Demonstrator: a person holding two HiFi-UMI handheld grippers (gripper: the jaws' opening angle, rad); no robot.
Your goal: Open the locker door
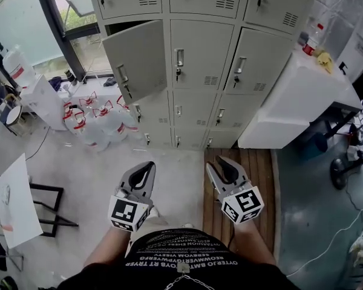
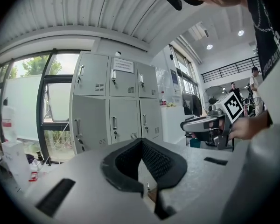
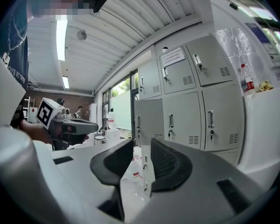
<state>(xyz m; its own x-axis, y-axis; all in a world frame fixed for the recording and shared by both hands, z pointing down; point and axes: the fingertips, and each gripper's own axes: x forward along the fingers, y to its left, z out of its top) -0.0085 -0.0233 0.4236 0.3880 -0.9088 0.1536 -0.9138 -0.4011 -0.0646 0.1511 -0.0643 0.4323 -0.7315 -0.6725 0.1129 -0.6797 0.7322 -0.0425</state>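
- While the person stands back on the pale concrete floor (image 1: pixel 91 168), the locker door (image 1: pixel 136 59) in the left column of the middle row hangs swung outward from the grey locker bank (image 1: pixel 199 53). A strip of dark compartment shows above it, and the doors around it are closed.
- The left gripper (image 1: pixel 146 167) is held low in front of the person, well apart from the lockers. Its jaws meet at the tips with nothing between them.
- The right gripper (image 1: pixel 224 162) hovers just beside it, equally far from the lockers. Its jaws stand apart with a clear gap, and nothing is in them.
- A slatted wooden platform (image 1: pixel 248 162) lies on the floor before the right-hand lockers; from the head view the right gripper sits over its left edge.
- Clear water jugs (image 1: pixel 94 122) with red caps cluster on the floor left of the lockers, beneath a tall glazed wall (image 1: pixel 24 17) with dark frames.
- A white counter (image 1: pixel 302 95) butts against the lockers' right side. It carries a red-labelled bottle (image 1: pixel 313 39) and a yellow object (image 1: pixel 323 58) too small to identify.
- Right of the platform the teal floor (image 1: pixel 314 192) begins, with a fan's round base (image 1: pixel 340 173) and a white cable (image 1: pixel 327 240) trailing across it.
- A ribbed white ceiling (image 2: pixel 107 8) spans the room in both gripper views.
- A paper notice (image 2: pixel 124 65) is fixed to a top-row door.
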